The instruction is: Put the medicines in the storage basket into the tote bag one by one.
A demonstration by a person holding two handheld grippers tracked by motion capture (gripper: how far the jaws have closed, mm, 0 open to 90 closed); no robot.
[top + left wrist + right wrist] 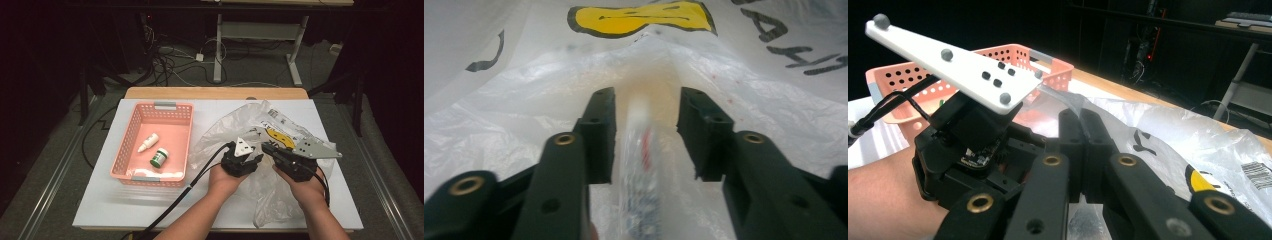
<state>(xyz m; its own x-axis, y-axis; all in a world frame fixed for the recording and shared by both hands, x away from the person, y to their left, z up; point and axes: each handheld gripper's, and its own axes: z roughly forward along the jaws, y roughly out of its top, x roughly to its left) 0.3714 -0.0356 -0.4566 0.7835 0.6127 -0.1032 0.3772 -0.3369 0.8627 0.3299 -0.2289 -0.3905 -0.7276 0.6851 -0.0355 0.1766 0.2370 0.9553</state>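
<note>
Plastic bag [260, 145], one of them, thin and see-through with a yellow print and black lettering, is spread crumpled over the right half of the white table [100, 200], and both grippers are worked at its near edge. From the left gripper view, the left gripper [645, 135] is seen with its jaws apart inside the bag's mouth, a single blurred tube-like item [640, 170] lying between them; whether it is touched by either jaw cannot be told. In the right gripper view, the right gripper [1083, 150] is seen with its two jaws pressed together, a fold of the bag's film pinched between the tips. Just beside it, the left gripper is seen close up with its white three-cornered plate on top.

In the high view, the two grippers, left [242, 159] and right [285, 155], are held side by side, nearly touching, over the bag. Two forearms come in from the bottom edge.

Well apart to the left, one pink basket [131, 131] is set on the table. Two items are counted inside: one small white bottle [148, 143] lying down, and one green-capped jar [159, 157] just beside it.
</note>
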